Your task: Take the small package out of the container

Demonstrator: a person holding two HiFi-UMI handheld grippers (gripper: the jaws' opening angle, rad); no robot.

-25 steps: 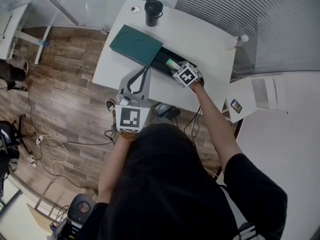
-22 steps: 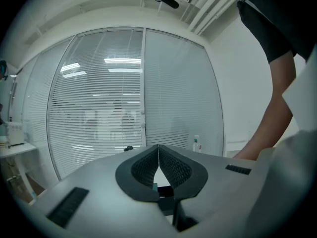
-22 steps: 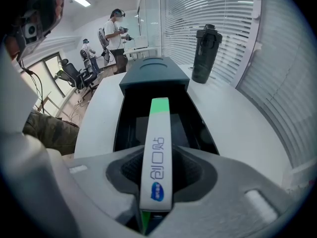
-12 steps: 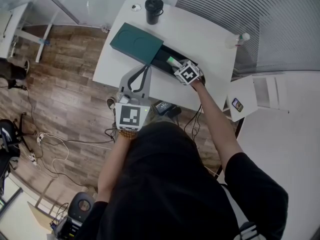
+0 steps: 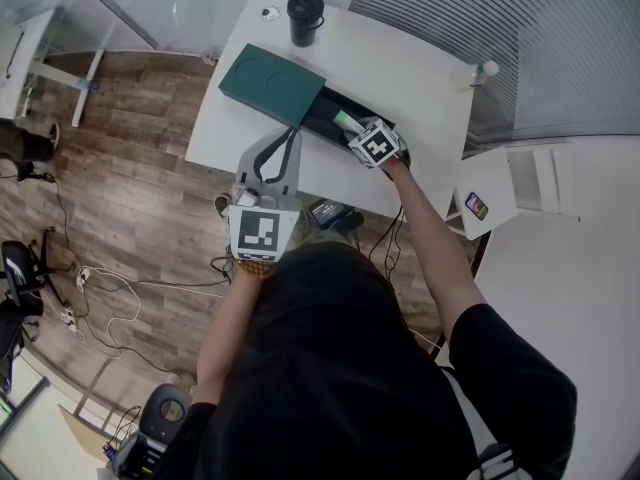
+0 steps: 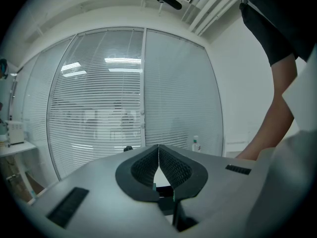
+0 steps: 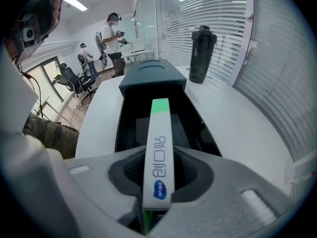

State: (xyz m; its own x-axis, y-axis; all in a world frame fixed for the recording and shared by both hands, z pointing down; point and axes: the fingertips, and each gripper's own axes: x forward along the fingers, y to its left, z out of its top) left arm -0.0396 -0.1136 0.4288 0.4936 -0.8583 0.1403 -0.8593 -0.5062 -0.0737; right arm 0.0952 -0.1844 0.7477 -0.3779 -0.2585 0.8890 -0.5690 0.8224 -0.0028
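The small package [image 7: 158, 143], a slim white box with a green end, is pinched between the pads of my right gripper [image 7: 157, 165]. It hangs just over the open black container [image 7: 121, 120], whose dark green lid [image 7: 151, 76] is slid back toward the far end. From the head view, the right gripper [image 5: 354, 131] is at the container's [image 5: 322, 116] near end, and the package [image 5: 345, 121] pokes out over it. My left gripper [image 5: 288, 140] is at the table's front edge, left of the container. Its jaws [image 6: 158, 150] are shut with nothing between them.
A black drinking bottle [image 5: 305, 18] stands at the far edge of the white table [image 5: 400, 78], beyond the green lid [image 5: 272, 86]. A small white bottle [image 5: 483, 73] is at the table's right corner. A phone [image 5: 474, 206] lies on a side stand. People [image 7: 113, 33] stand far off.
The right gripper with the package has edged slightly toward the far side over the container. The left gripper has stayed put.
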